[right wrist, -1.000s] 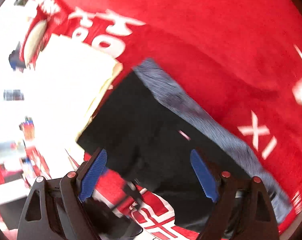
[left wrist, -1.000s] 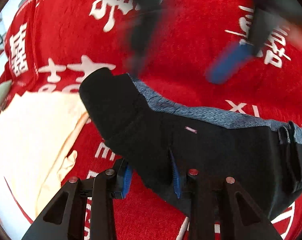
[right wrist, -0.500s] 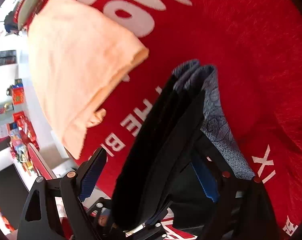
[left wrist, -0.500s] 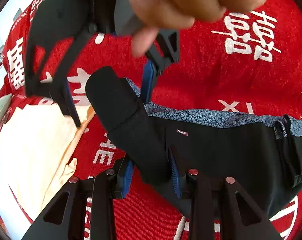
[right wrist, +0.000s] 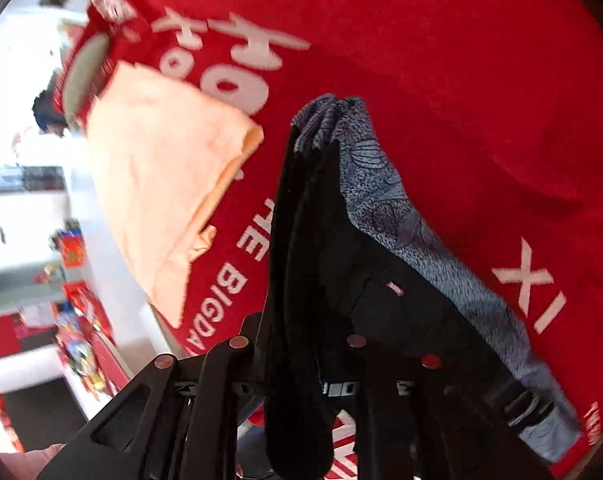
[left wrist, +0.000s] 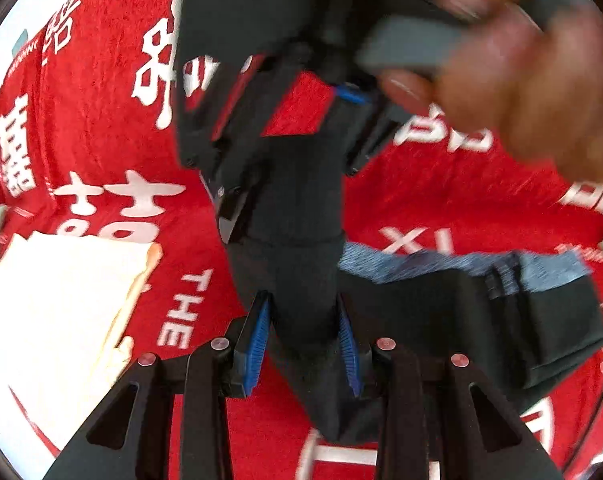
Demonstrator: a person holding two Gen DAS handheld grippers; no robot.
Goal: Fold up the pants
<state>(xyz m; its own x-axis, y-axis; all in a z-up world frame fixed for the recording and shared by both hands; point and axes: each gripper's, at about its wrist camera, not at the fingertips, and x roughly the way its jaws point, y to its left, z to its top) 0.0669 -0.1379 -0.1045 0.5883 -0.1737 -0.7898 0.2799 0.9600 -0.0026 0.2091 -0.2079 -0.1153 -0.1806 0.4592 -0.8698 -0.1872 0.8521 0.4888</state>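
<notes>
The black pants (left wrist: 441, 320) with a grey patterned waistband (right wrist: 405, 232) lie on a red cloth with white lettering (left wrist: 109, 128). My left gripper (left wrist: 303, 334) is shut on a bunched black fold of the pants, its blue pads pressing both sides. My right gripper (right wrist: 301, 344) is shut on the same raised fold from the far side. In the left wrist view it (left wrist: 285, 168) shows blurred above the fold, with the person's hand (left wrist: 533, 92) behind it.
A folded peach garment (left wrist: 57, 312) lies on the red cloth left of the pants; it shows in the right wrist view (right wrist: 161, 184) too. A white floor and cluttered shelves (right wrist: 29, 240) lie beyond the cloth's edge.
The right gripper came down over the pants and shut on the raised fold. The left gripper has closed tighter on the fold, and the fold now stands bunched between both grippers.
</notes>
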